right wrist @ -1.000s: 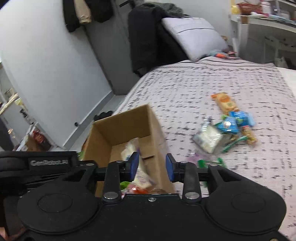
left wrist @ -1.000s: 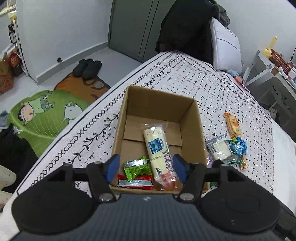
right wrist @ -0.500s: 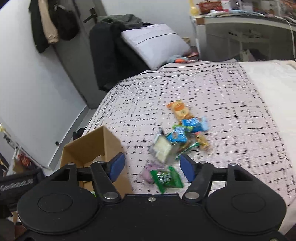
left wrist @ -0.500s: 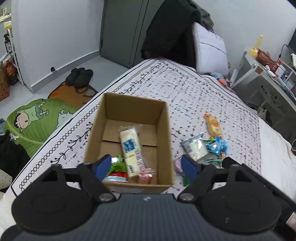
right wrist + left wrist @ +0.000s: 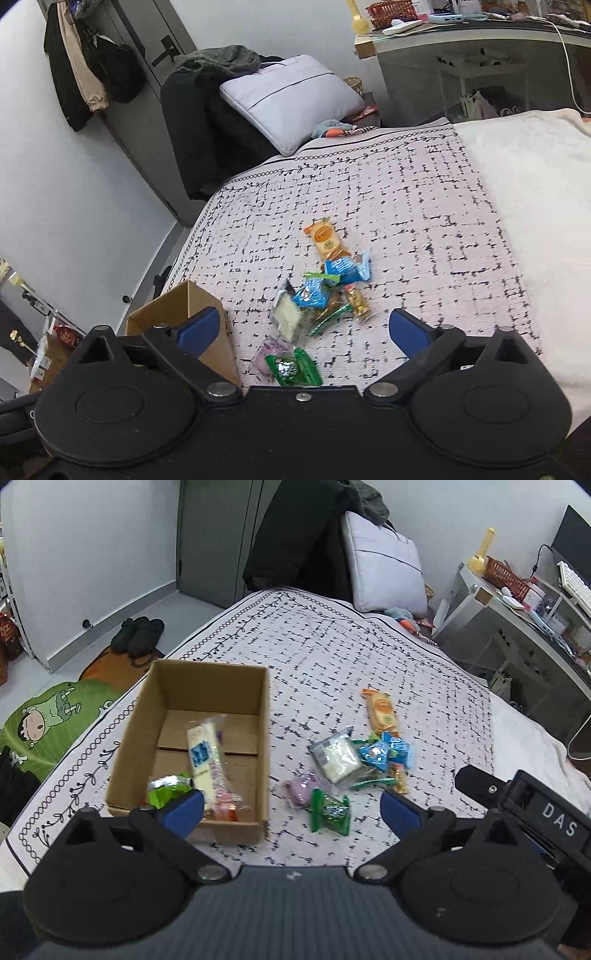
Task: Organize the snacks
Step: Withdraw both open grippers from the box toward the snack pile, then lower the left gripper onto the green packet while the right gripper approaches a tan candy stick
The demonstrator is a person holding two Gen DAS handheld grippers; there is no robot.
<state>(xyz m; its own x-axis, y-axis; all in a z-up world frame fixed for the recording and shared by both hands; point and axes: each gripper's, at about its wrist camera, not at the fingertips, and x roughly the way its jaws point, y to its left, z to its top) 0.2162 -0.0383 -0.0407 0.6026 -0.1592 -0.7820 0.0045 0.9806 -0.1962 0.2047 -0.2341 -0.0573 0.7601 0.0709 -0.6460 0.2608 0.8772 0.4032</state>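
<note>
Only the left view shows inside the box [image 5: 192, 686]; both hand-held grippers [image 5: 291, 806] [image 5: 301, 325] gape empty.

The left gripper [image 5: 291, 808] is black plastic with blue pads [image 5: 183, 806] on its fingers, two round discs, silver screws and a ribbed grey top. The right gripper [image 5: 301, 328] matches, all black.
</note>
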